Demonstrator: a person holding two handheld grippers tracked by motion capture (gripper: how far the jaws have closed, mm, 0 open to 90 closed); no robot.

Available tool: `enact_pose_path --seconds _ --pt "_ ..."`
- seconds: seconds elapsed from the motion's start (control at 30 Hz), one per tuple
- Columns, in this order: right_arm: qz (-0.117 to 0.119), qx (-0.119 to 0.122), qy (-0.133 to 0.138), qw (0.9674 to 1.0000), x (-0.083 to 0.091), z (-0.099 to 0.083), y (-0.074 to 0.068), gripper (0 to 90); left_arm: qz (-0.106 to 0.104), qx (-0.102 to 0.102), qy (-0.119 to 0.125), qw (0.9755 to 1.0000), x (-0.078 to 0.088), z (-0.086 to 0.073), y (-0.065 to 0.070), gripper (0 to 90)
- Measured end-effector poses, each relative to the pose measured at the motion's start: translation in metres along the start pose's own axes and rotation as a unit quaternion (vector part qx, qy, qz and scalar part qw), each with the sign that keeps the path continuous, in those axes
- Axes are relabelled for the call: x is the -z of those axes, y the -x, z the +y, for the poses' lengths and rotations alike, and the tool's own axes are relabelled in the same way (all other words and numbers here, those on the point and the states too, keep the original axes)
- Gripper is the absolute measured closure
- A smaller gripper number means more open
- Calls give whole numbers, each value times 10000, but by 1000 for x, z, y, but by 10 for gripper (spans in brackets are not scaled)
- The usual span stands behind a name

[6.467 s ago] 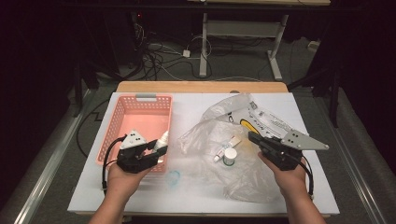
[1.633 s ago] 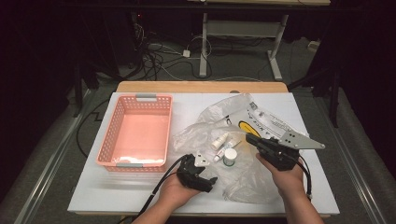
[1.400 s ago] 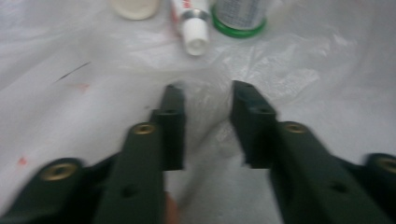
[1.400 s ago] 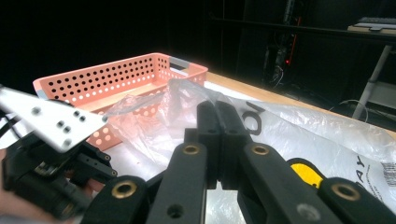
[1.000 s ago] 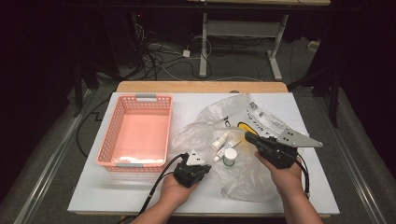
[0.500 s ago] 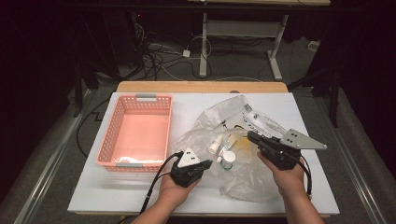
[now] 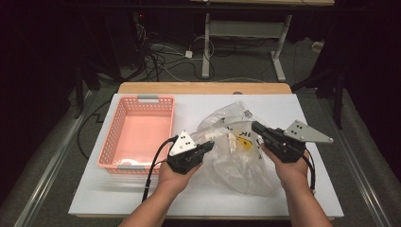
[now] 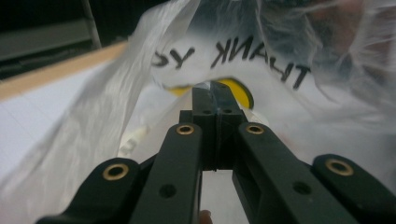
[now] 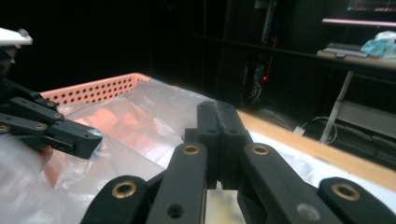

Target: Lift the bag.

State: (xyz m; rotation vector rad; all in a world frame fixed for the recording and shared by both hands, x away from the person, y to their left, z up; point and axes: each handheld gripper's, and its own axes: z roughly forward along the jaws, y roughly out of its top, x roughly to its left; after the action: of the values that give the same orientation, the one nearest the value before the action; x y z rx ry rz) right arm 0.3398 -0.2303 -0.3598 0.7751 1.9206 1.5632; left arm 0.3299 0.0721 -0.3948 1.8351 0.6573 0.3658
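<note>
Clear plastic bag (image 7: 239, 151) lies crumpled mid-table between your two grippers, right of pink basket (image 7: 137, 135). Left gripper (image 7: 204, 147) pinches bag's left edge, jaws closed on film. Right gripper (image 7: 257, 128) clamps bag's right edge. Basket nearer your left hand.

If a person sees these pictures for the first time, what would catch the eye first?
Most likely the big clear plastic bag in the middle of the white table, printed with black letters and a yellow spot. The left tool and right tool pinch it from opposite sides, jaws shut. The pink basket at the left also stands out.
</note>
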Motion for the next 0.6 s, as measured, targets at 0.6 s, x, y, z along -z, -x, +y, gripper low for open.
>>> enact_pose_path --seconds 0.6 --pt "-794 -101 754 9939 -4 72 44 900 493 -716 868 9924 -7 147 -15 887"
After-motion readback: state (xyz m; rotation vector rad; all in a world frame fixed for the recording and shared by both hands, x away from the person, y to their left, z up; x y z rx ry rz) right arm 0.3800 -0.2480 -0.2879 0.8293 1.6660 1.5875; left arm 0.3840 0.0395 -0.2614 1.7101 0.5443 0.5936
